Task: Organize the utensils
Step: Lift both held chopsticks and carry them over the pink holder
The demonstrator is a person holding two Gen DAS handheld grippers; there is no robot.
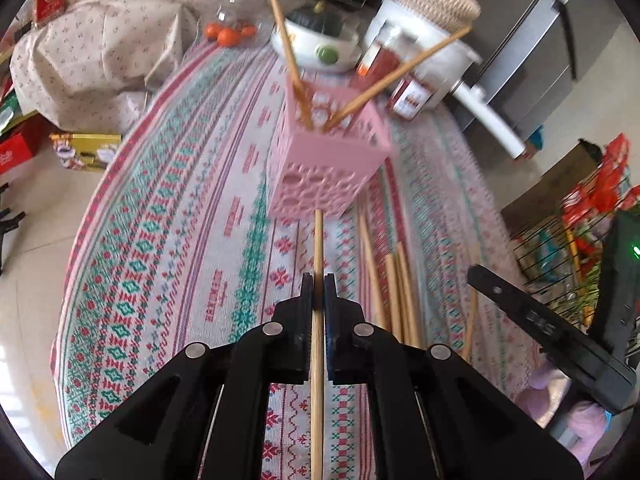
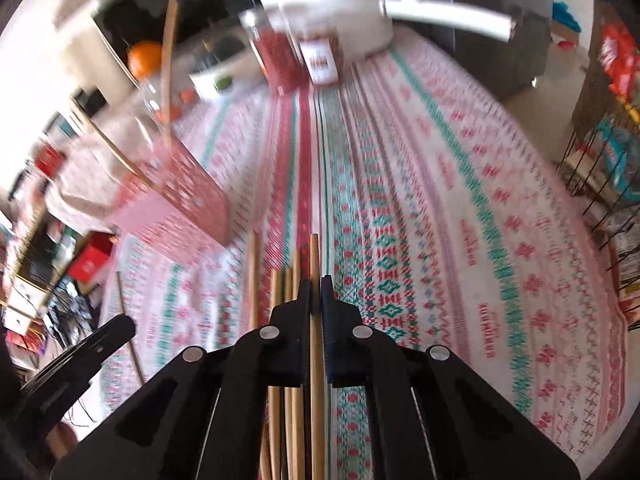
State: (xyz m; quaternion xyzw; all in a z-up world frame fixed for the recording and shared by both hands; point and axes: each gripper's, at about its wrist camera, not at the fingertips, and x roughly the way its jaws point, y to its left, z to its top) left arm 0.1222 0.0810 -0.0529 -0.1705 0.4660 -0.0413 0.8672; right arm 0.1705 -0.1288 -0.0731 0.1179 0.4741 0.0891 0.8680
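A pink perforated utensil holder stands on the patterned tablecloth with two wooden chopsticks leaning out of it. My left gripper is shut on one wooden chopstick, its tip just short of the holder's base. Several loose chopsticks lie on the cloth to its right. My right gripper is shut on another chopstick, right above the loose chopsticks. The holder is blurred at the left in the right wrist view.
At the table's far end stand a white pot with a long handle, red-filled jars, a white bowl, oranges and a glass jar. A covered bundle lies far left. A wire rack stands to the right.
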